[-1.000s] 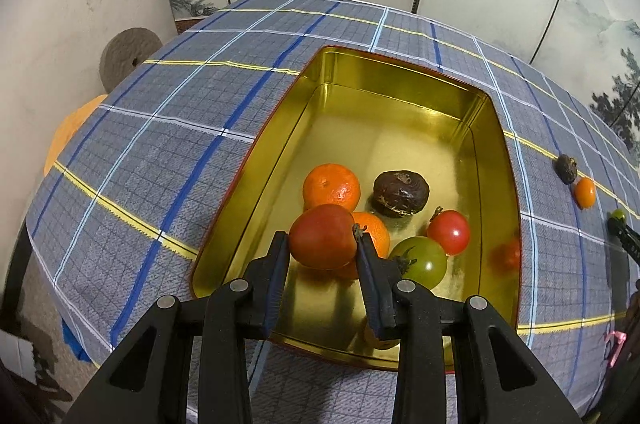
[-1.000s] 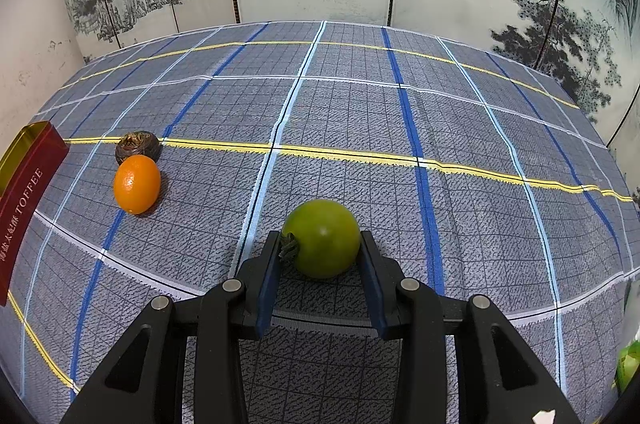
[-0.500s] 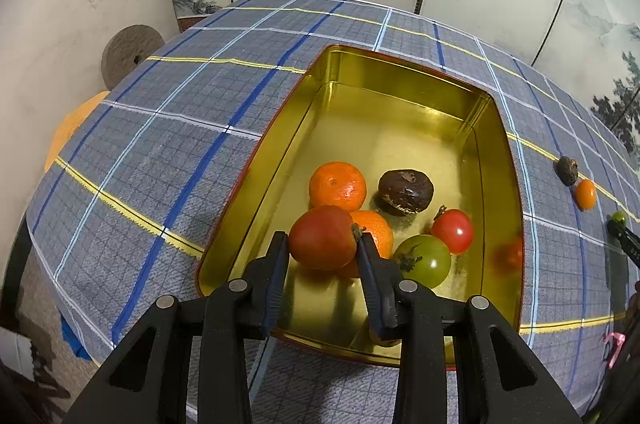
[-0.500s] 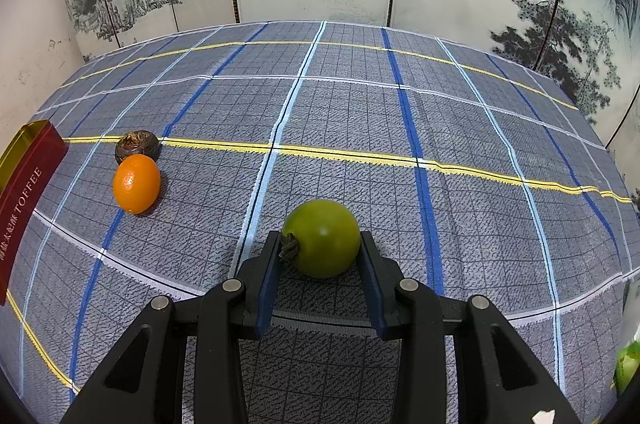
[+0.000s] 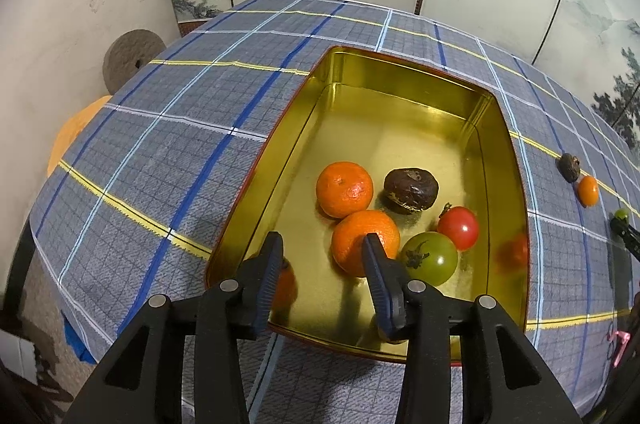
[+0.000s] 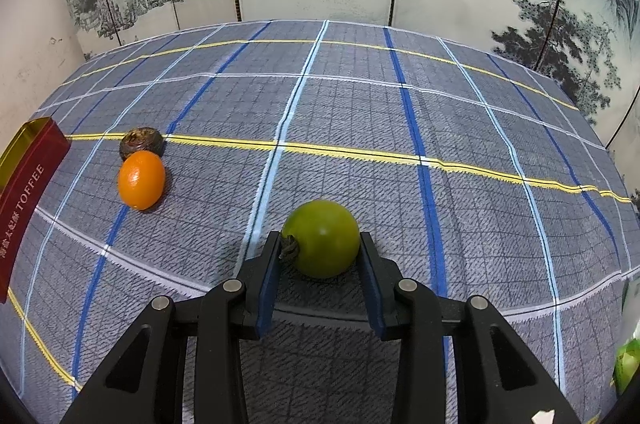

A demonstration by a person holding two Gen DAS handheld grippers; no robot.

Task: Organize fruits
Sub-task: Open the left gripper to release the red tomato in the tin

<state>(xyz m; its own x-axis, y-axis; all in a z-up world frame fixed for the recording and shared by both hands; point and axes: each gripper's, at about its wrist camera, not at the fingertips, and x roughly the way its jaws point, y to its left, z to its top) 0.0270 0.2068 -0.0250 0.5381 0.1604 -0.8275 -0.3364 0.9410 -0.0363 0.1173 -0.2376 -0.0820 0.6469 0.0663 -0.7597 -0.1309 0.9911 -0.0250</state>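
Table (image 6: 460, 111) under blue plaid cloth with yellow and white lines. On it: gold tin (image 5: 496, 127) at left; dark fruit (image 6: 141, 142) touching an orange (image 6: 141, 179) nearby; green tomato (image 6: 322, 238) closer in.

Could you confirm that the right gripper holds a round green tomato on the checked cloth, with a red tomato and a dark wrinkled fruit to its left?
Not quite: in the right wrist view, the fruit beside the dark wrinkled fruit is an orange citrus fruit, not a red tomato. The right gripper does hold the round green tomato on the blue checked cloth.
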